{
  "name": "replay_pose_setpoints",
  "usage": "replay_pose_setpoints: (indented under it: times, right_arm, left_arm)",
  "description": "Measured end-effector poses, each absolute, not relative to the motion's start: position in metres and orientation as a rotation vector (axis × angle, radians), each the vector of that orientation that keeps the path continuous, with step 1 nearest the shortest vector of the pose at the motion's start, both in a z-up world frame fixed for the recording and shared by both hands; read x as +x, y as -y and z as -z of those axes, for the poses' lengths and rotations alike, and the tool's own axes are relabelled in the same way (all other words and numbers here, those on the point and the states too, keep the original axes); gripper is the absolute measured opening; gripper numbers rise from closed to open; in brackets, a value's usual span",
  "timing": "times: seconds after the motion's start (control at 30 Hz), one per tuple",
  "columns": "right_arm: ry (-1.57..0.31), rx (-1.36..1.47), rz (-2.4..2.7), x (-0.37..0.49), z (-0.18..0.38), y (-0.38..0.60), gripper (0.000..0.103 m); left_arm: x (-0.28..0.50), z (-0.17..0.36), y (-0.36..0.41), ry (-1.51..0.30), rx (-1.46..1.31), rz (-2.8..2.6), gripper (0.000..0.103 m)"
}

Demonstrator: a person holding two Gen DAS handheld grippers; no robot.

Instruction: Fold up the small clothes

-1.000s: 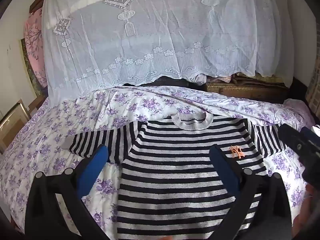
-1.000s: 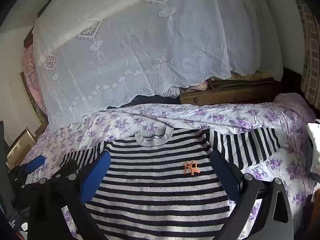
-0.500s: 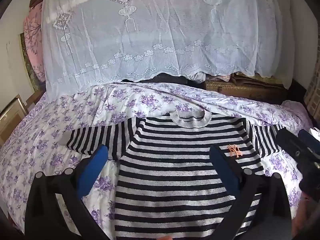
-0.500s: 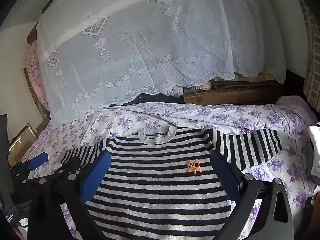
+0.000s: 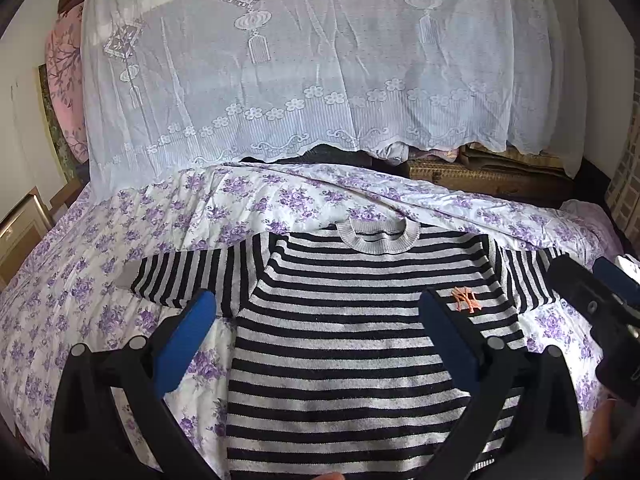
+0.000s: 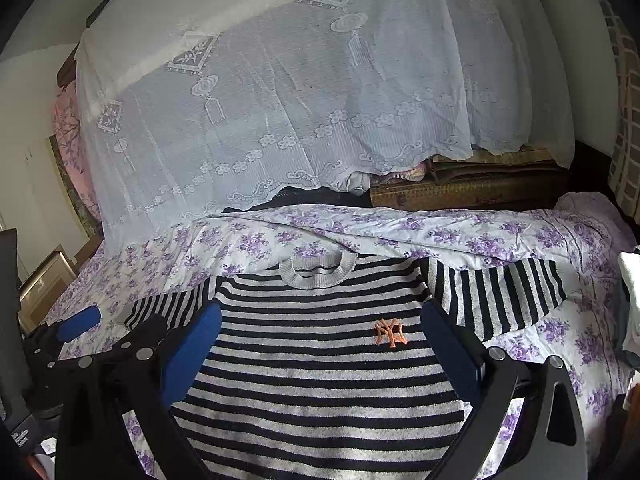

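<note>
A small black-and-grey striped sweater point(image 5: 344, 336) point(image 6: 316, 360) lies flat, front up, on a bed with a purple-flowered sheet point(image 5: 80, 280). Its grey collar point(image 5: 378, 236) points away and both sleeves are spread sideways. An orange logo point(image 6: 390, 332) sits on its chest. My left gripper point(image 5: 318, 316) hovers open above the sweater's left half, holding nothing. Over the sweater's middle my right gripper point(image 6: 320, 320) is open and empty too. The right gripper point(image 5: 596, 300) also shows at the right edge of the left wrist view, and the left gripper point(image 6: 80, 328) at the left of the right wrist view.
A white lace cloth point(image 5: 300, 72) drapes over a tall pile behind the bed. A brown woven case point(image 6: 468, 188) sits under it at the back right. Picture frames point(image 5: 20, 228) lean by the wall on the left. White fabric point(image 6: 630, 300) lies at the bed's right edge.
Both grippers have pulled back and risen slightly; the sweater sits a little lower in both views. The sweater itself has not moved.
</note>
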State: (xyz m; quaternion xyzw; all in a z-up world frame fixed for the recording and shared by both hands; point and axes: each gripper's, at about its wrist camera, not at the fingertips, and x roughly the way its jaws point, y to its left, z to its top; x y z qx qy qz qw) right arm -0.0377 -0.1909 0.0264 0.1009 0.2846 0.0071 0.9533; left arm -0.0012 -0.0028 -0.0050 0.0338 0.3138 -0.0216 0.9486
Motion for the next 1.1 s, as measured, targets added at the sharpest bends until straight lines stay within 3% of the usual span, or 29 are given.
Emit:
replay_pose_setpoints:
  times: [1.1]
  right_arm:
    - [-0.578, 0.235, -0.018, -0.0408, -0.0304, 0.1899, 0.100]
  left_arm:
    - [-0.0028, 0.0056, 0.0072, -0.647, 0.075, 0.049, 0.099]
